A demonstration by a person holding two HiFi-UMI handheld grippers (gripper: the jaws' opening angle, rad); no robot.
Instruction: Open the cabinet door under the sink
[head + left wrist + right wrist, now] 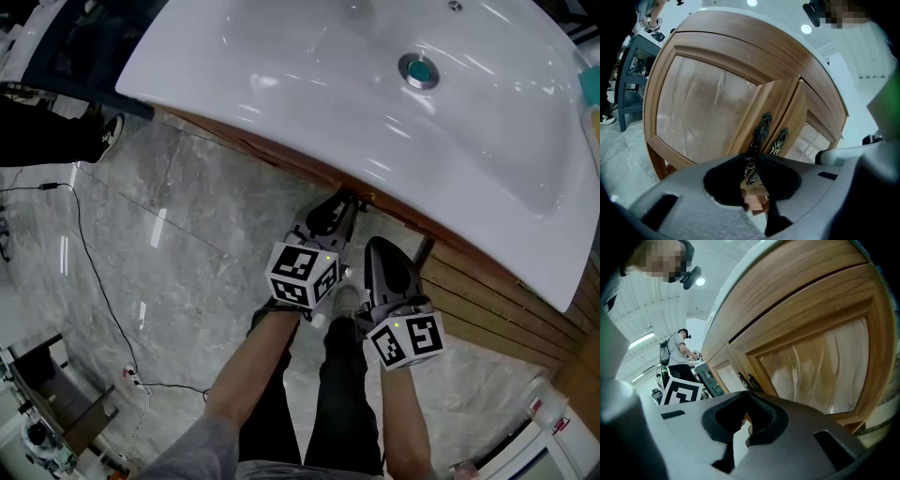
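Closest in, the left gripper point(751, 161) has its jaws pinched onto the lower part of the dark ornate metal handle point(760, 131), which is caught between the black pads. That handle sits on the inner edge of the left wooden cabinet door with a frosted panel point(703, 108). Just beside it is the right gripper point(749, 398), tips together and holding nothing, facing the right wooden door point(820, 366). Above both is the glossy white sink basin point(356, 103).

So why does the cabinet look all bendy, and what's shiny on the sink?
Left gripper view: the wide lens bows the cabinet door, though the door handle looks sharp. Right gripper view: same bowing. Head view: lights glare off the sink.
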